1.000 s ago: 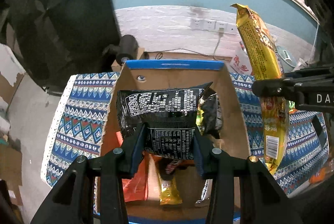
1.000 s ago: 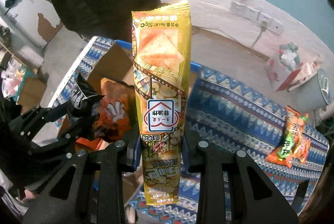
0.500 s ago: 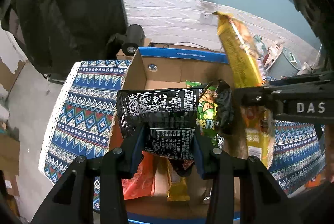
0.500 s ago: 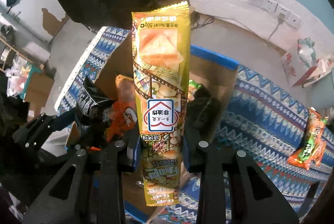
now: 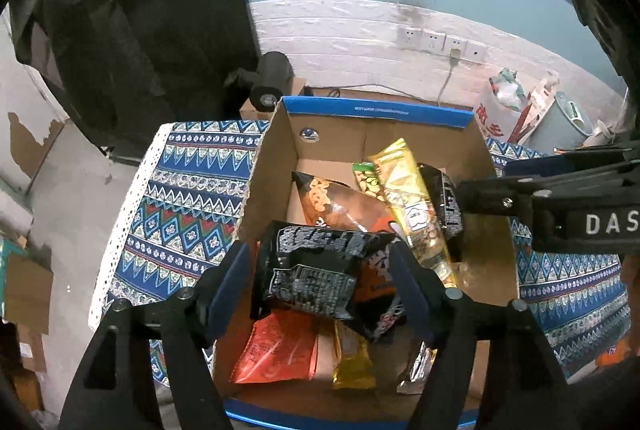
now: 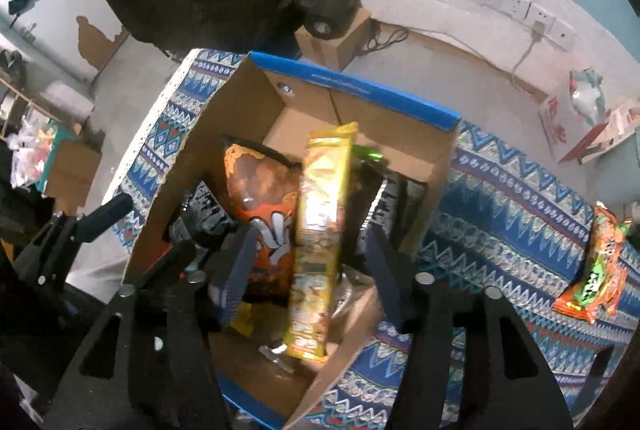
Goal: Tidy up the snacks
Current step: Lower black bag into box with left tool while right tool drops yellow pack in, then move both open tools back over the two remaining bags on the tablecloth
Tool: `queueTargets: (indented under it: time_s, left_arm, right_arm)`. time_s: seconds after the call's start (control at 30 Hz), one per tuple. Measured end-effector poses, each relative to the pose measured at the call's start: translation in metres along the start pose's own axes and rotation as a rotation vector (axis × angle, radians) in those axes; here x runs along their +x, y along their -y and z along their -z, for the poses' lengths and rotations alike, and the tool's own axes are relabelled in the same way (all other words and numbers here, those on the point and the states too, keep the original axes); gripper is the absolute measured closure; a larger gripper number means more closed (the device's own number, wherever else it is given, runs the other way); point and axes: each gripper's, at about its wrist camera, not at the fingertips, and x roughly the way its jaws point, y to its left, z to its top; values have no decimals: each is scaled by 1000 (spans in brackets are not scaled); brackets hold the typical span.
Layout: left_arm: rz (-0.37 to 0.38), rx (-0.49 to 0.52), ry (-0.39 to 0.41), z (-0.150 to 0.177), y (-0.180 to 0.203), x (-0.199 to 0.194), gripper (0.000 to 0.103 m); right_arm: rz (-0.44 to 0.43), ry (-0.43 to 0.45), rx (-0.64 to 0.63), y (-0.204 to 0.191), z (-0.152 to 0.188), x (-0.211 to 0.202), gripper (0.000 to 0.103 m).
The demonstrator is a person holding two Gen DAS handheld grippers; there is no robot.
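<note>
An open cardboard box (image 5: 276, 165) with a blue rim stands on a patterned cloth and holds several snack packs. My left gripper (image 5: 322, 274) is open above the box; a black snack bag (image 5: 316, 270) lies between its fingers, released and dropping onto the pile. My right gripper (image 6: 310, 266) is open above the box too (image 6: 400, 133); a long yellow snack pack (image 6: 320, 226) falls between its fingers into the box. The yellow pack also shows in the left wrist view (image 5: 412, 213). An orange chip bag (image 6: 260, 189) lies in the box.
An orange and green snack pack (image 6: 592, 270) lies on the patterned cloth (image 6: 500, 197) right of the box. A black cylinder (image 5: 272, 85) sits on a small carton behind the box. Wall sockets and a red-white bag (image 5: 504, 109) are at the back.
Both grippers moved over the box and opened. The black bag left the left gripper's hold and tipped down; the yellow pack slipped from the right gripper into the box.
</note>
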Motion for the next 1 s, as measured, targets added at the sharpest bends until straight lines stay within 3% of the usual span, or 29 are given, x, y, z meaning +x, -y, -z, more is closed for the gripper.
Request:
queueTargets:
  time_s: [0.2,0.37,1.0]
  left_arm:
    - [9,28,-5,-1,14,-1,30]
    - [8,66,4,-1,29,-4,26]
    - [41,194,-20,1,102,-5,25]
  right_arm:
    - [60,22,-6,15,11,-12,31]
    - [89,30,9,34,23,-22,30]
    - [150,63,112,111,74,-57,29]
